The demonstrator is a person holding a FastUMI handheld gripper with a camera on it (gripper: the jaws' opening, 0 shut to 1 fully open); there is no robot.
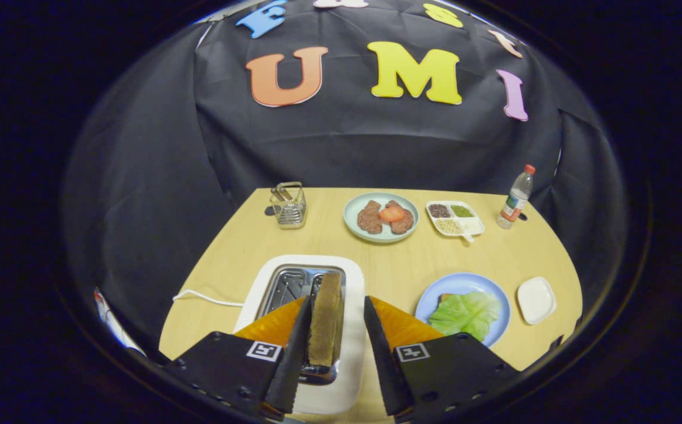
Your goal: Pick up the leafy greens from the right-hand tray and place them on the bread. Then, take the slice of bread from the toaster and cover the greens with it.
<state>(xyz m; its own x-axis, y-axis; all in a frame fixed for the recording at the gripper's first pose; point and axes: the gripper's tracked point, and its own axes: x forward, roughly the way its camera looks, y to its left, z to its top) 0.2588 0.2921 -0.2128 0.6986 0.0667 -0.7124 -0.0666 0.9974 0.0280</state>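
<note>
The fingers (336, 330) stand apart, straddling the slice of bread (325, 321) that rises upright from a slot of the white toaster (350, 277); the left one looks to be touching the slice's face, the right one is clear of it, so nothing is gripped yet. The risk from here, as I judge it, is a lopsided close that tilts the slice against the slot wall or crumbles its edge, or a lift that drags the toaster across the bench (400, 265). The gripper points down and forward over the toaster. Just beyond the right finger, the leafy greens (466, 314) already lie on the blue plate (462, 284), covering bread underneath.
</note>
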